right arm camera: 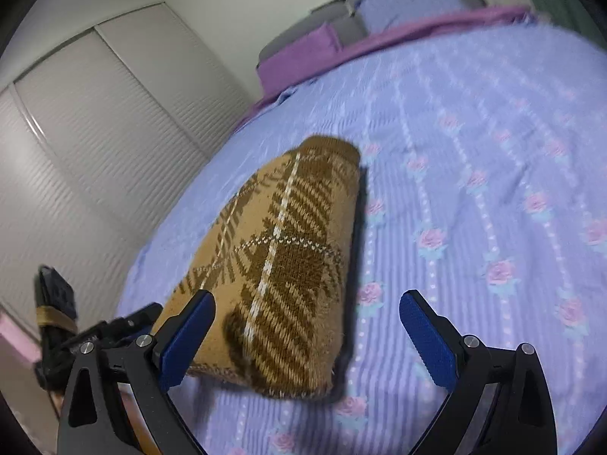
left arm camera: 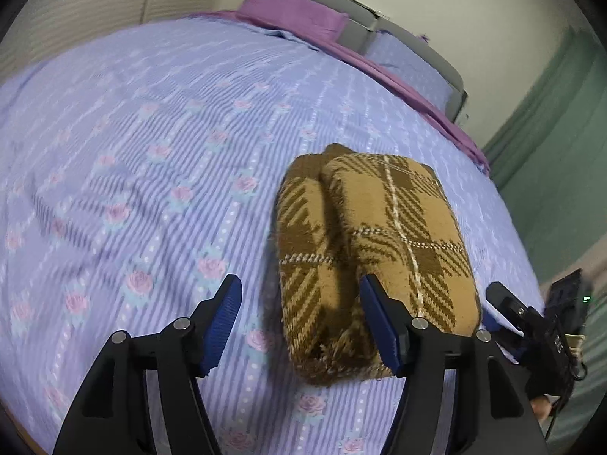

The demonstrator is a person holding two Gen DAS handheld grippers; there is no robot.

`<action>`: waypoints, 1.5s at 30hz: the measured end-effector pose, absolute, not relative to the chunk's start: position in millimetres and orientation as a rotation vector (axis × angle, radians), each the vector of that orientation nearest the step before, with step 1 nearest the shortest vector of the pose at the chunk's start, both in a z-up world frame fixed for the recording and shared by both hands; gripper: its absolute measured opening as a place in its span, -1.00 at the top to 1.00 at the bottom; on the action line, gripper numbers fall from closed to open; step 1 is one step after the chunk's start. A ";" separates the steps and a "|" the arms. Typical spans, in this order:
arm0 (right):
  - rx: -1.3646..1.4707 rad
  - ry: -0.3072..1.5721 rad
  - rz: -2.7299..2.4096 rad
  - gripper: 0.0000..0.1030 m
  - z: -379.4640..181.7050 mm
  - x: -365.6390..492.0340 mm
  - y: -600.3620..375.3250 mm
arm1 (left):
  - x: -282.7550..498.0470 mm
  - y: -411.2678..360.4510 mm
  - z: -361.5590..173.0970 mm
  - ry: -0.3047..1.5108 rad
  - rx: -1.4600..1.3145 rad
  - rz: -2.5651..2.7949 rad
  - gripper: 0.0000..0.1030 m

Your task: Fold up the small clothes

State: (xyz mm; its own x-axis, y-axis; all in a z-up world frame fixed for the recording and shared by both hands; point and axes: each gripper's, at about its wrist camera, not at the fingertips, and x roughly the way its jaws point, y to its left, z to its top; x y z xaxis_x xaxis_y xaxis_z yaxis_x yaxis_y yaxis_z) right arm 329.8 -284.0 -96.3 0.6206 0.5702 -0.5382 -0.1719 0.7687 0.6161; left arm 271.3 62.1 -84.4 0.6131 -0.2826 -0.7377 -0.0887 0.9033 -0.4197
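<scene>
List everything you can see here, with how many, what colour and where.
Folded cloth: one, tan and brown plaid, lying on the bed near the front.
Bedsheet: one, lilac with pink roses, covering the bed.
Purple cover: one, purple, along the head of the bed.
Pillow: one, lilac, at the head of the bed.
Headboard: one, grey, behind the pillow.
Closet doors: white, slatted, beside the bed.
Curtain: one, green, on the other side of the bed.
Left gripper: black with blue pads, open, at the cloth's near end.
Right gripper: black with blue pads, open, at the cloth's near end.
</scene>
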 end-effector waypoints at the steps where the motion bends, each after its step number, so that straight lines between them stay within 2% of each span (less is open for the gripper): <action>1: 0.587 0.814 0.471 -0.93 -101.3 335.5 -282.5 | 268.8 64.2 -87.0 0.910 -0.478 -0.115 -0.24; 5: 0.615 0.872 0.530 -0.93 -116.9 351.5 -265.1 | 258.8 70.0 -93.0 0.886 -0.577 -0.115 -0.28; 7: 0.620 0.909 0.565 -0.93 -124.9 358.2 -251.8 | 259.2 73.9 -100.1 0.889 -0.626 -0.119 -0.38; 17: 0.601 0.998 0.552 -0.97 -139.7 388.1 -209.6 | 268.9 87.2 -154.7 0.996 -1.098 -0.310 -0.43; 20: 0.599 1.006 0.562 -0.97 -143.2 396.7 -199.2 | 270.1 84.6 -165.2 1.009 -1.192 -0.344 -0.54; 22: 0.597 0.999 0.564 -0.97 -144.0 397.4 -195.7 | 276.0 81.9 -170.5 1.017 -1.217 -0.354 -0.61; 26: 0.581 0.973 0.550 -0.89 -143.1 389.5 -192.5 | 288.7 74.3 -169.9 1.025 -1.239 -0.360 -0.60; 29: 0.603 0.950 0.521 -0.69 -146.9 385.6 -193.1 | 293.6 64.3 -158.9 0.992 -1.130 -0.350 -0.25; 31: 0.580 0.931 0.508 -0.56 -147.9 380.6 -188.9 | 291.1 62.6 -155.3 0.979 -1.100 -0.354 0.29; 37: 0.542 0.878 0.474 -0.34 -141.4 367.3 -173.6 | 286.4 68.0 -150.9 0.958 -1.084 -0.371 0.43; 45: 0.536 0.819 0.440 -0.25 -112.0 330.1 -146.4 | 283.0 99.6 -118.2 0.912 -1.005 -0.396 0.47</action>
State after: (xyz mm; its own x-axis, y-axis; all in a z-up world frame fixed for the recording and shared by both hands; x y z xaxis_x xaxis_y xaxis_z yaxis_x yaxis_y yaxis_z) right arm 330.1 -146.4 -112.0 0.6078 0.5595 -0.5635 -0.1610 0.7817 0.6025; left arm 283.0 99.6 -118.2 0.5826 -0.6637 -0.4692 -0.1098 0.5076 -0.8545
